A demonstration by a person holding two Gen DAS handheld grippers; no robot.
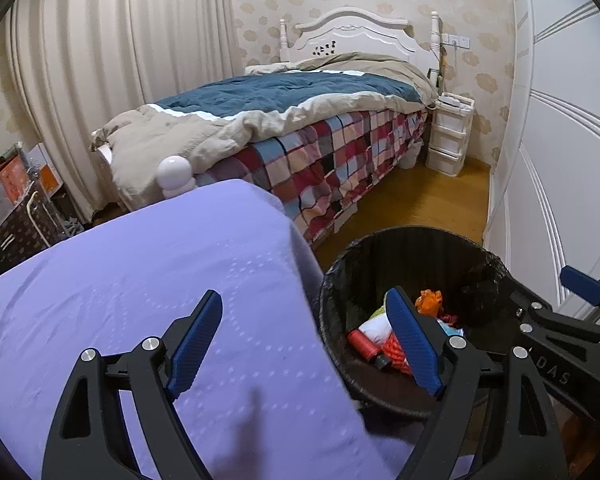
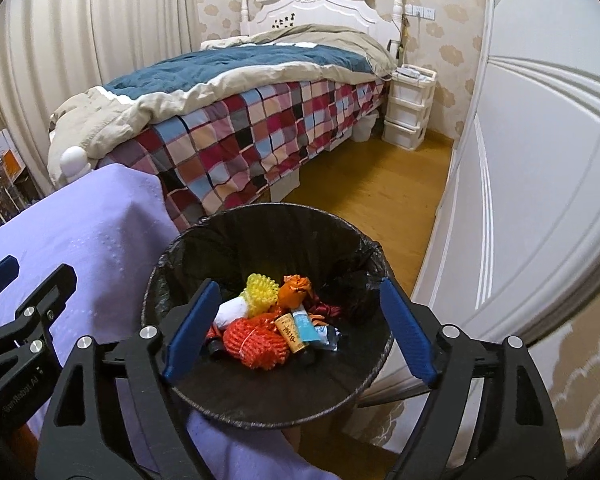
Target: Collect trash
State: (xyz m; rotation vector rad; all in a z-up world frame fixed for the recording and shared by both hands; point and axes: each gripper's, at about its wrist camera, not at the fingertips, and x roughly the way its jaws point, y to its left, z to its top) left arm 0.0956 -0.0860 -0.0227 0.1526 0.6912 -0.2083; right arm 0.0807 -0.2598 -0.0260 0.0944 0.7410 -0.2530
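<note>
I have both sets of tongs spread wide with nothing between them; the right tongs hang directly above the bin, the left tongs sit half over the lavender-covered surface and half over the bin's rim; by my reading the drop is done and what remains is a clean retreat. To do that well I would lift the right tongs straight up before swinging away, so the tips do not snag the black liner bunched along the far wall; I would keep the left tongs clear of the right set, since the two frames sit close together at the rim.

The trash is in the bin, which stands on the floor just beside the surface; I see no loose pieces on the cloth or on the strip of wooden floor towards the bed. Inside lie an orange mesh net, a yellow mesh net, a crumpled orange wrapper, a white roll, a small tan tube with printed characters and a pale blue packet; the heap covers only the bottom, so I judge there is ample room left.
</note>
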